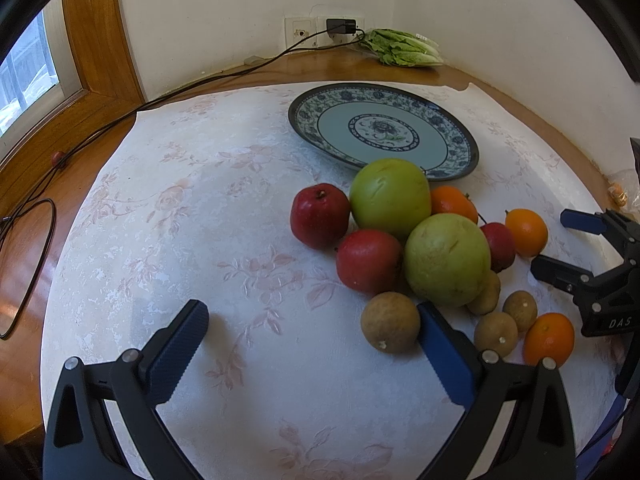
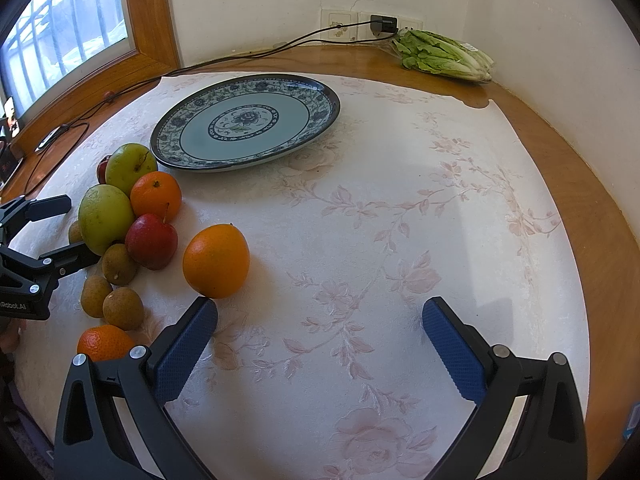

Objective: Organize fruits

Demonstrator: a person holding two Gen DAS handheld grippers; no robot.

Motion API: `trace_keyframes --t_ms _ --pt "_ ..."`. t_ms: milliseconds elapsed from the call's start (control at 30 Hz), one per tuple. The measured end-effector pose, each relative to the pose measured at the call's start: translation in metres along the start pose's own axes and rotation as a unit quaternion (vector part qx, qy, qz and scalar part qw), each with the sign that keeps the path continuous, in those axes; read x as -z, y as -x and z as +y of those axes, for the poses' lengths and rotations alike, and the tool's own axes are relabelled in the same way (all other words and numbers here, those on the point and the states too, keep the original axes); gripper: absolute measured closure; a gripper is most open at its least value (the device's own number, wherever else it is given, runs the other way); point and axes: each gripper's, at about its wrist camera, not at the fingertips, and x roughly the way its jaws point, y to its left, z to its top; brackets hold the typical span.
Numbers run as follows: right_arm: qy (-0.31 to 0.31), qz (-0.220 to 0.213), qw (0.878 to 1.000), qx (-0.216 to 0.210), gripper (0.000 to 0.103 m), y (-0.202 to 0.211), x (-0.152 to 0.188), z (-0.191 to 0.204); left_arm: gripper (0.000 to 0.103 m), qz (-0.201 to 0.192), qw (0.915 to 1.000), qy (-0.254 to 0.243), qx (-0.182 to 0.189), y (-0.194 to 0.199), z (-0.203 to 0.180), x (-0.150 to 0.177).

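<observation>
Both hand-held grippers are wide apart and hold nothing. The left hand-held gripper is low over the cloth on the wooden surface, and the right hand-held gripper is the same, with bare cloth between its blue pads.

The fruits lie in one heap, in front and to the right of the left hand-held gripper, in front and to the left of the right one. I count two green apples, three red apples, four oranges and five small brown fruits. One brown fruit touches the inner side of the right pad of the left hand-held gripper. One orange sits apart from the heap, just ahead of the left pad of the right hand-held gripper.

One blue patterned plate stands behind the heap, with nothing on it. One bunch of lettuce lies far behind at the wall, near a plugged charger with its black cable.

The left wrist view shows all three red apples; the right wrist view shows one fully and only an edge of another. The right wrist view shows more of the window.
</observation>
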Motion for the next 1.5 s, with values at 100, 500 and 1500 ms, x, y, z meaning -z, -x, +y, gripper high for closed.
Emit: trace_keyframes --t_ms 100,500,1500 --pt "0.0 0.0 1.0 0.0 0.0 0.0 0.0 0.0 0.0 0.0 1.0 0.0 0.0 0.0 0.0 0.0" --pt "0.0 0.0 1.0 0.0 0.0 0.0002 0.0002 0.0001 0.0 0.0 1.0 0.0 0.0 0.0 -0.0001 0.0" --pt "-0.002 0.007 1.0 -0.001 0.0 0.0023 -0.002 -0.0009 0.0 0.007 1.0 0.001 0.0 0.0 0.0012 -0.0031"
